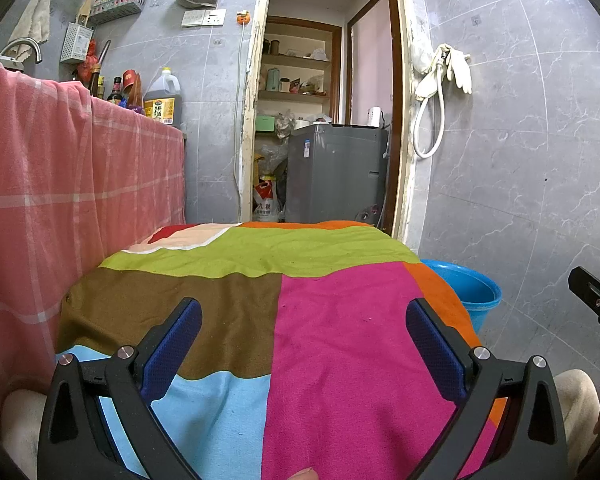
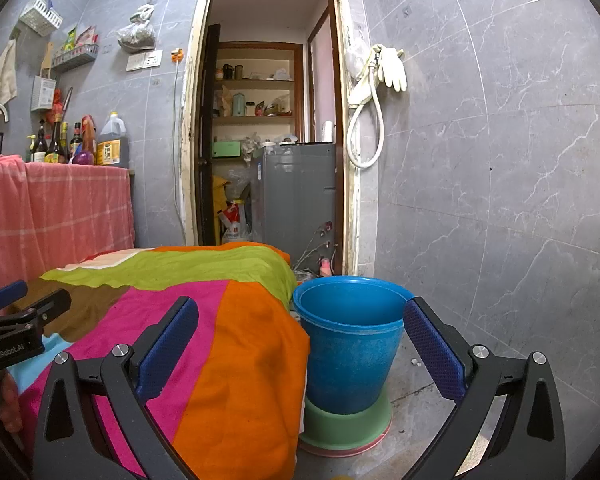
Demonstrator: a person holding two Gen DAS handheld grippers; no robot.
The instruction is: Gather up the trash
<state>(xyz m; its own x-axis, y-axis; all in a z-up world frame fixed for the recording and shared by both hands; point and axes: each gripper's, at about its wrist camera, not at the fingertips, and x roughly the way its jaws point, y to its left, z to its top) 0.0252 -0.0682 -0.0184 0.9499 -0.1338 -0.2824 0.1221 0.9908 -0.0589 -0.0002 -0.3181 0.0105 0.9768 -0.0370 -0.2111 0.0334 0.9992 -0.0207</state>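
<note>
A blue plastic bucket (image 2: 350, 340) stands on the floor on a green base, just right of a table covered with a multicoloured patchwork cloth (image 2: 188, 320). Its rim also shows in the left wrist view (image 1: 474, 286). My left gripper (image 1: 304, 344) is open and empty over the cloth (image 1: 260, 320). My right gripper (image 2: 300, 344) is open and empty, its jaws framing the table's right edge and the bucket. The right gripper's tip shows at the far right of the left wrist view (image 1: 596, 300). No trash shows on the cloth.
A counter draped in pink checked cloth (image 1: 72, 184) stands to the left, with bottles on top. A doorway (image 2: 268, 140) behind the table leads to a grey washing machine (image 2: 296, 196) and shelves. Grey tiled wall (image 2: 500, 180) on the right.
</note>
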